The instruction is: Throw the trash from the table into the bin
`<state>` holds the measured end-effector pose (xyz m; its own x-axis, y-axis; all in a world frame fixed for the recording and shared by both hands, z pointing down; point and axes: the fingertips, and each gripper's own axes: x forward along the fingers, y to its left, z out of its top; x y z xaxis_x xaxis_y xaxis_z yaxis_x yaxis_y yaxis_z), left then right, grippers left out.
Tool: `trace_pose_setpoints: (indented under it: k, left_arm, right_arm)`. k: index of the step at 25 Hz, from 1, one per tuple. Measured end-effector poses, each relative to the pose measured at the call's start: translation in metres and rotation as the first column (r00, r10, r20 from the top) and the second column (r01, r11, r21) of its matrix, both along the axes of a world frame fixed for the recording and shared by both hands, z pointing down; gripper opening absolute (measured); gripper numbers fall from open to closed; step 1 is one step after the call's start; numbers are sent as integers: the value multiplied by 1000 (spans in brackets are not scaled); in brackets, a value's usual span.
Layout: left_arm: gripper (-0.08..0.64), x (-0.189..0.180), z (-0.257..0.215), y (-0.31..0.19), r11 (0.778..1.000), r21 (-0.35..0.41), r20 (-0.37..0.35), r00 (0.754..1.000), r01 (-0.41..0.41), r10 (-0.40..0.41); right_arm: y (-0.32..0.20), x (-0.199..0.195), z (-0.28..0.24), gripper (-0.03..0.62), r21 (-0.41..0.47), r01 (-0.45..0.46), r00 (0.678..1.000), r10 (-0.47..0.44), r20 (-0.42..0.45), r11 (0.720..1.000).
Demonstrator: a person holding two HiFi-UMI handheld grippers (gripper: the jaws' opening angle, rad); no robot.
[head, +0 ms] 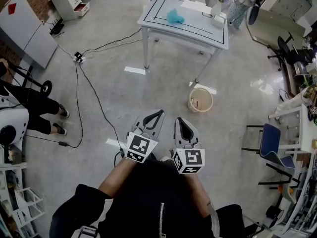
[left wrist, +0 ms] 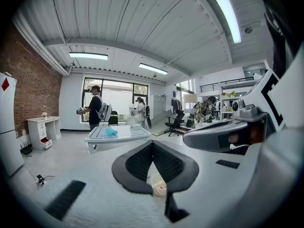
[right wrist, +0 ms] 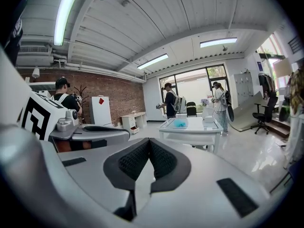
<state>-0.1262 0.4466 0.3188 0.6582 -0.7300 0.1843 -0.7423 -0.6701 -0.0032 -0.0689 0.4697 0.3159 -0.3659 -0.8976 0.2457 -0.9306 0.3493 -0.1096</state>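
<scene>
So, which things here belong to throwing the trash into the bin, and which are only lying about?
For the job: blue crumpled trash on the white table; bin on the floor; left gripper and right gripper, both shut, empty.
Just lying about: power strip; blue chair; white cabinet.

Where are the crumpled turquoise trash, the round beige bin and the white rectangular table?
crumpled turquoise trash [head: 175,17]: head view, its middle.
round beige bin [head: 201,89]: head view, far rim.
white rectangular table [head: 198,21]: head view, bare top.
</scene>
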Motion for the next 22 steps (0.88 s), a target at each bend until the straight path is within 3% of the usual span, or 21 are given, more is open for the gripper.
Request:
trace_pose_setpoints:
  k: [22]
  left_arm:
    - [5, -32, 1, -23, 999, -11, -23, 999, -31, 31]
  right_arm:
    - [-12, -27, 7, 9, -30, -70, 998, 70, -5, 997]
